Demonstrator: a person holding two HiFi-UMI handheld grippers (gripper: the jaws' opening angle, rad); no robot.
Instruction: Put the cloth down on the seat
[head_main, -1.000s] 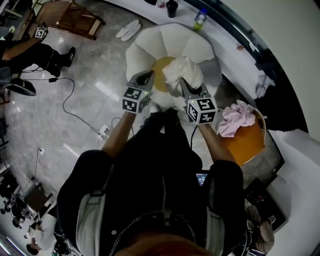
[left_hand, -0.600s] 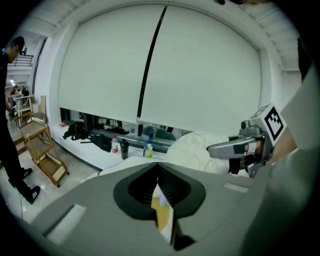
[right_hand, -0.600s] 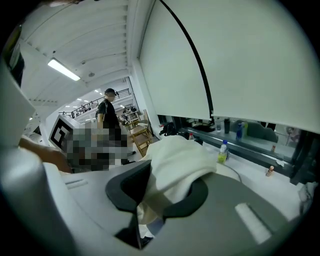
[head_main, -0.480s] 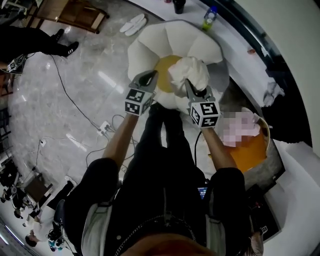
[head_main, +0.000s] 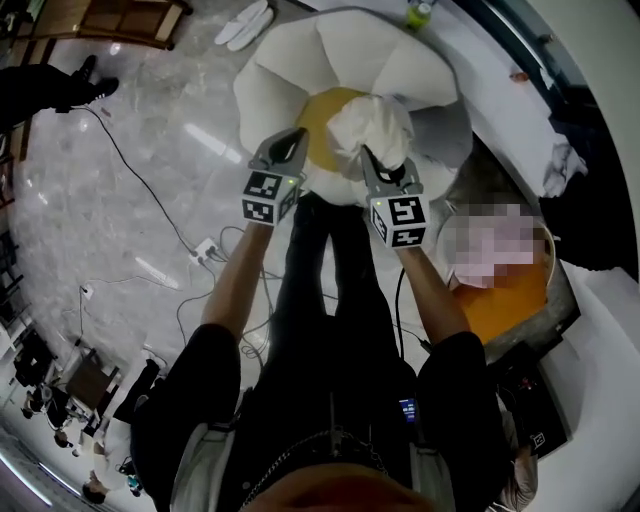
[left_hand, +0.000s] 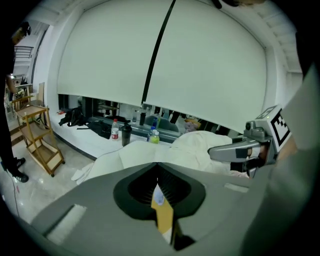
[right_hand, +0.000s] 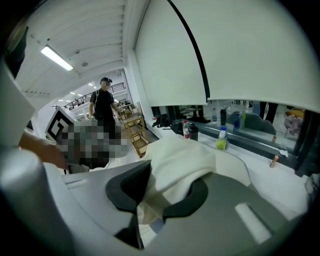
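A white petal-shaped chair (head_main: 290, 50) has an orange seat (head_main: 325, 115). A bunched white cloth (head_main: 372, 128) hangs over the seat's right side, and my right gripper (head_main: 370, 165) is shut on its near edge. In the right gripper view the cloth (right_hand: 177, 160) bulges up out of the jaws of the right gripper (right_hand: 150, 200). My left gripper (head_main: 290, 148) is shut and holds nothing, to the left of the cloth over the seat's near edge. In the left gripper view the left gripper (left_hand: 157, 172) shows only a sliver of orange between its jaws, with the cloth (left_hand: 200, 145) to the right.
An orange round tub (head_main: 505, 295) with a blurred patch over it stands at the right. Bottles (left_hand: 152, 135) line a low white ledge behind the chair. A wooden rack (left_hand: 37, 130) stands to the left. Cables (head_main: 195, 240) run over the marble floor. A person (right_hand: 105, 107) stands far off.
The head view has shifted, so the chair now lies higher in the frame. Both grippers stay over the seat, and the cloth is still in the right one.
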